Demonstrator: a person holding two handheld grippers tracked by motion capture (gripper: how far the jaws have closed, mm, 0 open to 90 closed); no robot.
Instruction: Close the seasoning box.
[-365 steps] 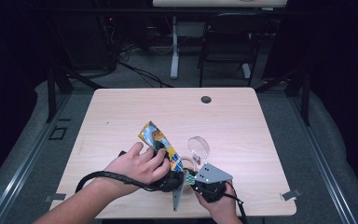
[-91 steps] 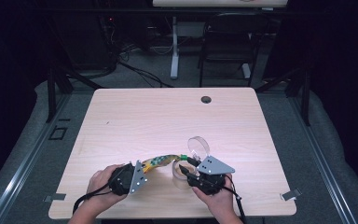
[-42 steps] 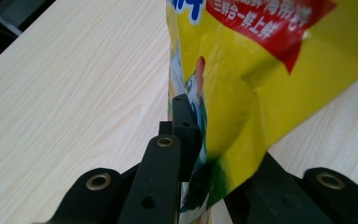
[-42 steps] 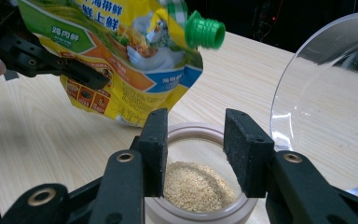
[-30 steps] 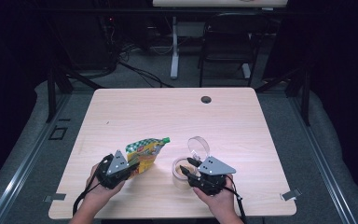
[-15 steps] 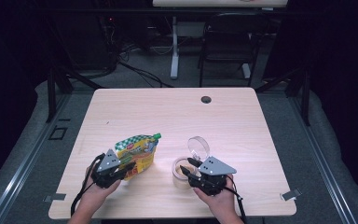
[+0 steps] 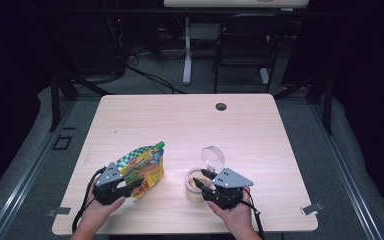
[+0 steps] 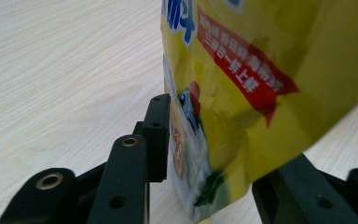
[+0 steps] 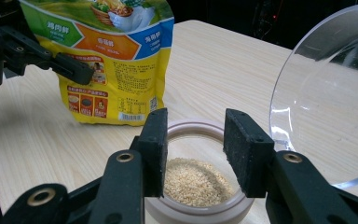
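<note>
A yellow and green spouted pouch (image 7: 142, 164) stands upright on the table, left of centre near the front edge. My left gripper (image 7: 139, 187) is at its lower part. Its jaws have just been opening and now stand apart, with the pouch (image 8: 242, 70) between them. One pad (image 8: 160, 135) is right against the pouch's edge. To the right, my right gripper (image 7: 200, 177) is shut on a small round jar (image 7: 191, 189). The jar (image 9: 196, 184) holds pale grains, and its clear hinged lid (image 9: 326, 93) stands open behind. The pouch (image 9: 116, 46) and the left gripper (image 9: 28, 51) also appear in the right gripper view.
The light wooden table (image 7: 190, 125) has a dark cable hole (image 7: 221, 106) near its far edge. Black frames, a chair and cables stand on the floor beyond it. Both hands come in over the table's front edge.
The left gripper and the pouch have shifted a little to the left and toward the front edge, and the pouch now stands on the table. The right gripper and jar have not moved.
</note>
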